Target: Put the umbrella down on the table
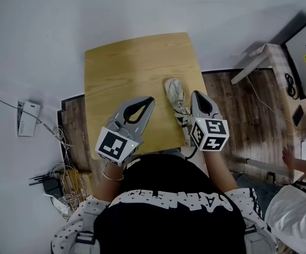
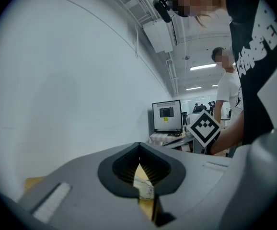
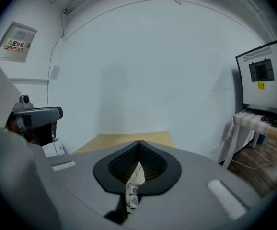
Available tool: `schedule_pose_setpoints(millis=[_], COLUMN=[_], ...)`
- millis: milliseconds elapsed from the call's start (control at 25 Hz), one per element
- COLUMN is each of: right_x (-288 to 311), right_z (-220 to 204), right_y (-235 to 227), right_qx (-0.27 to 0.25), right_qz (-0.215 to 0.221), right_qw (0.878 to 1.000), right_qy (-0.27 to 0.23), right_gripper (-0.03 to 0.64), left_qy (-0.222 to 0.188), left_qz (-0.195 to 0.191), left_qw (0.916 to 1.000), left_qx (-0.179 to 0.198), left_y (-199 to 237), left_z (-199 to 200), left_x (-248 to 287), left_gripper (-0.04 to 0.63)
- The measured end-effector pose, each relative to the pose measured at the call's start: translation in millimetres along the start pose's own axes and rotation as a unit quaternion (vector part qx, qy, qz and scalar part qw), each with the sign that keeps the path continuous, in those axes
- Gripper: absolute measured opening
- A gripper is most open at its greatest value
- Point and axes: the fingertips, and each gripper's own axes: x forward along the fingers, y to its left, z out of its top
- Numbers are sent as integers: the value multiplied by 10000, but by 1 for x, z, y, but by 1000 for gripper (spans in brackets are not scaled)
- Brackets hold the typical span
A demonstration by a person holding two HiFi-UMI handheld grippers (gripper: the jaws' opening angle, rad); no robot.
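While we are holding the right gripper [image 3: 139, 142] with its jaws pressed together, patterned cloth is showing through the small gap behind the tips. Nothing is looking pinched there; we are judging that the cloth is the folded umbrella [image 3: 133, 181], seen from above. In the head view the right gripper [image 1: 197, 94] is hanging just beside the umbrella [image 1: 176, 97]. The umbrella is lying flat on the wooden table [image 1: 132, 73] and running from the middle of the top toward the near right corner. Our left gripper [image 1: 151, 99] is waiting further left over the table, jaws likewise closed on nothing.

We are treating the set-down as done, so the risks are lying in how we pull away. The umbrella's near end is sitting close to the table's near edge. A brush from the right gripper or our arm could be rolling or dragging it over that edge. The right gripper is also hanging very near the loose folds. If a fold or strap is catching on the closed tips, lifting further could be hauling the umbrella up again. We are not able to rule that out from these views.
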Motion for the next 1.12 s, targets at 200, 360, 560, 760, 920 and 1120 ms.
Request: schedule_pose_setpoints(millis=[200,360,560,760,920,1120], right_x=[-1,-2,-2,-3,-3,-4], right_z=[0,0,-2,-2,-2,-2], right_y=[1,2,1,-1,-1,-3], right_qx=[-47,-74,-64,-50,-42,-38], right_qz=[-17,-21,-40,-54,-68,-73], right_qw=[10000,10000,10000,10000,10000,10000], right_qy=[8,18,34,41,45,46], right_gripper=[14,14,14,14,14,14], left_qy=[72,30,88,108,124,103], left_qz=[-18,-53,-54,-33,-59,-83], left_qw=[10000,10000,9999,9999,9999,9999], left_qx=[-6,33,16,-1,-19,-12], left_y=[0,-2,-2,-1,-2,-4], left_z=[-3,2,-1,-5,-6,-4], left_x=[0,1,0,1,2,4], left_gripper=[0,0,0,0,0,0])
